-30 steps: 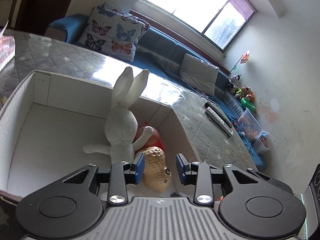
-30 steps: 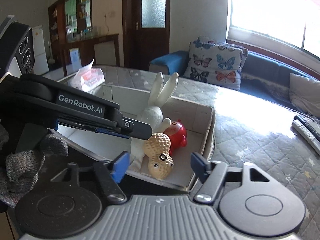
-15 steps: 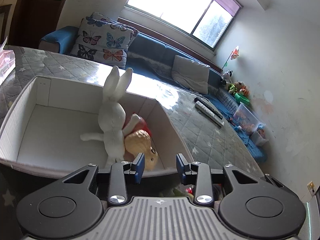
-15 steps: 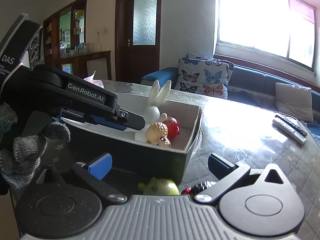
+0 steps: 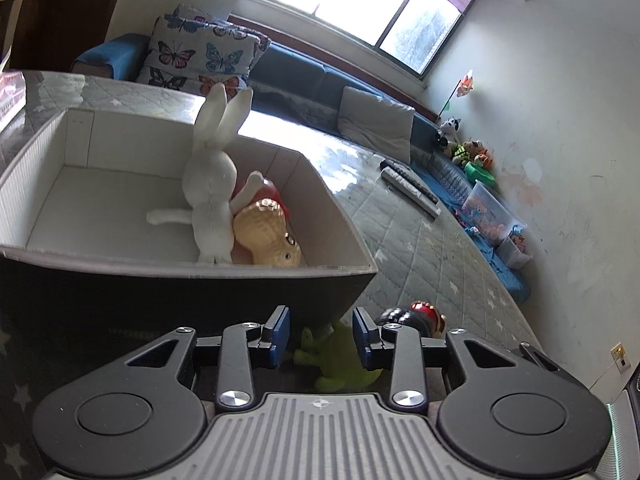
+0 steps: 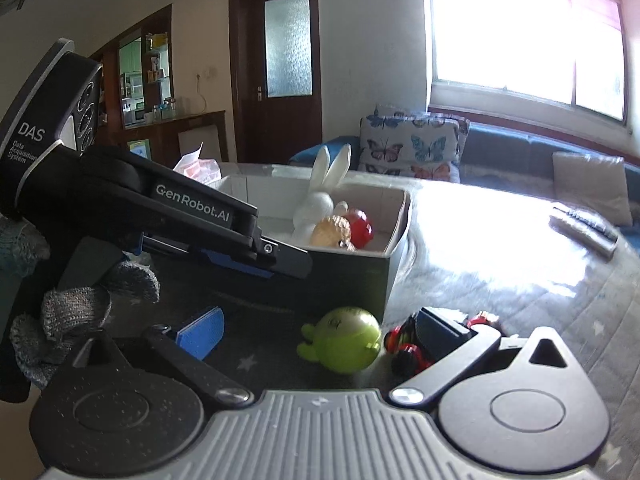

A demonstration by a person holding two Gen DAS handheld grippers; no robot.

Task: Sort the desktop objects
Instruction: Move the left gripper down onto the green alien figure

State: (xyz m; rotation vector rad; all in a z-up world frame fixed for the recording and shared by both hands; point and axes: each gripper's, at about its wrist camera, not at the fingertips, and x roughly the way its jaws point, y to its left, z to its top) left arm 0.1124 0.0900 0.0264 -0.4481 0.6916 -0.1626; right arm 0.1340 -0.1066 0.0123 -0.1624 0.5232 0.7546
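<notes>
An open box (image 5: 192, 268) (image 6: 394, 240) on the table holds a white plush rabbit (image 5: 210, 188) (image 6: 316, 204), a tan peanut toy (image 5: 268, 236) (image 6: 332, 232) and a red toy (image 5: 272, 192) (image 6: 360, 228). A green toy (image 5: 340, 356) (image 6: 346, 340) and a red-and-black toy car (image 5: 416, 316) (image 6: 404, 346) lie on the table in front of the box. My left gripper (image 5: 320, 336) is open and empty, above the green toy; it also shows in the right wrist view (image 6: 256, 256). My right gripper (image 6: 320, 336) is open wide around the green toy, not touching it.
Two remote controls (image 5: 408, 188) (image 6: 584, 228) lie further right on the quilted table cover (image 5: 420, 248). A tissue pack (image 6: 196, 168) sits behind the box. A sofa with cushions (image 5: 200, 60) runs along the far side. Toy bins (image 5: 488, 208) stand by the wall.
Both grippers have pulled back from over the box and lowered to its near side. The peanut toy stays in the box. The green toy and toy car have come into view.
</notes>
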